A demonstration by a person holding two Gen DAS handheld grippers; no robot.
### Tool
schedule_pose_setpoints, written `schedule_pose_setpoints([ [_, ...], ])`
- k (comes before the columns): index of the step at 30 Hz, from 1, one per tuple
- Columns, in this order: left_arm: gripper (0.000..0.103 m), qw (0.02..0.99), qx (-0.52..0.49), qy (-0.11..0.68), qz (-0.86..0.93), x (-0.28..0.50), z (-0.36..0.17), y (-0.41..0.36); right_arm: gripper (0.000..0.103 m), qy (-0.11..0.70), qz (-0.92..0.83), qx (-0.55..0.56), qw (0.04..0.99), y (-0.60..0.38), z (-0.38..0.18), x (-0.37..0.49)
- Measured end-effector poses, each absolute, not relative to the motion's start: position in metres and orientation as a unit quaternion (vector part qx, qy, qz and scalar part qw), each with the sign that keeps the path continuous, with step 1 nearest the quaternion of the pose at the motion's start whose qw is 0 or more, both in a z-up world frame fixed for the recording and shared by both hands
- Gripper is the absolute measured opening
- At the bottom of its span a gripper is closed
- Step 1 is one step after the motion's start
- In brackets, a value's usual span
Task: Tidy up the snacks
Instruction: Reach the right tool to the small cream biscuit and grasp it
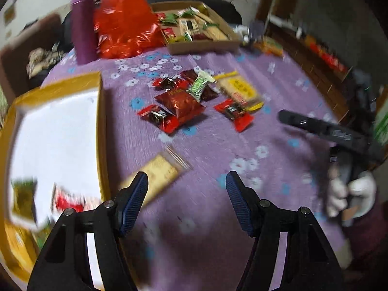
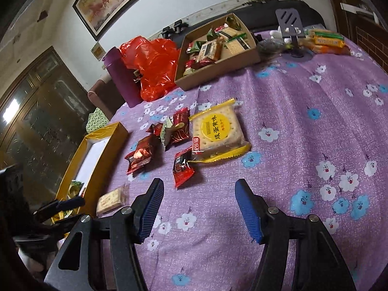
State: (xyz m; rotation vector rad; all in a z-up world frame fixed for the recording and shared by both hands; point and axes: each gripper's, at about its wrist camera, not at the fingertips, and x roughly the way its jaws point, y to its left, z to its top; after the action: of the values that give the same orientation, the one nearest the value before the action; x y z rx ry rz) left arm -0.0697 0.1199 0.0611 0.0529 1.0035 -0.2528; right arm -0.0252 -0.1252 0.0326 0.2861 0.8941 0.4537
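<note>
Several snack packets lie in a loose pile on the purple flowered tablecloth: red packets (image 1: 179,103) (image 2: 139,154), a green-white packet (image 1: 200,86) and a large yellow cracker pack (image 2: 217,131) (image 1: 238,91). A small cracker packet (image 1: 158,175) (image 2: 110,197) lies near the yellow box (image 1: 100,111) (image 2: 97,162), which holds a few snacks. My left gripper (image 1: 186,180) is open and empty, just beside the small cracker packet. My right gripper (image 2: 198,189) is open and empty, just in front of a red packet (image 2: 183,168).
A brown cardboard tray (image 2: 218,72) (image 1: 203,46) full of snacks stands at the back, next to a red plastic bag (image 2: 152,65) (image 1: 123,21) and a purple bottle (image 2: 122,80) (image 1: 83,24). A phone stand (image 2: 292,24) and more biscuit packs (image 2: 325,40) sit at the far right.
</note>
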Motion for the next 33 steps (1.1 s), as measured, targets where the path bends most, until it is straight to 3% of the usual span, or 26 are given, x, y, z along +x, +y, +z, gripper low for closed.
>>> schedule_pose_setpoints([
  [7,0.066,0.833,0.09,0.539,-0.088,-0.041,0.025,0.113,0.064,0.439,0.225,0.135,0.86,-0.121,0.025,-0.018],
  [10,0.066,0.834,0.063,0.537,-0.113,-0.049,0.031,0.111,0.064,0.441,0.228,0.133,0.858,-0.118,0.026,-0.014],
  [13,0.058,0.825,0.03,0.54,-0.164,-0.061,0.036,0.104,0.064,0.445,0.231,0.13,0.855,-0.113,0.025,-0.009],
  [21,0.058,0.851,0.067,0.496,-0.159,-0.073,0.05,0.097,0.064,0.453,0.234,0.109,0.853,-0.096,0.022,0.002],
  [28,0.059,0.831,0.11,0.528,-0.135,-0.048,0.034,0.119,0.064,0.452,0.268,0.101,0.845,-0.076,0.023,-0.001],
  [29,0.061,0.823,0.12,0.537,-0.142,-0.047,0.028,0.118,0.064,0.452,0.275,0.097,0.843,-0.071,0.024,-0.003],
  [30,0.075,0.821,0.142,0.533,-0.146,-0.049,0.025,0.114,0.064,0.452,0.282,0.095,0.841,-0.068,0.024,-0.005],
  [33,0.079,0.809,0.145,0.545,-0.165,-0.052,0.02,0.11,0.064,0.451,0.286,0.093,0.84,-0.065,0.024,-0.006],
])
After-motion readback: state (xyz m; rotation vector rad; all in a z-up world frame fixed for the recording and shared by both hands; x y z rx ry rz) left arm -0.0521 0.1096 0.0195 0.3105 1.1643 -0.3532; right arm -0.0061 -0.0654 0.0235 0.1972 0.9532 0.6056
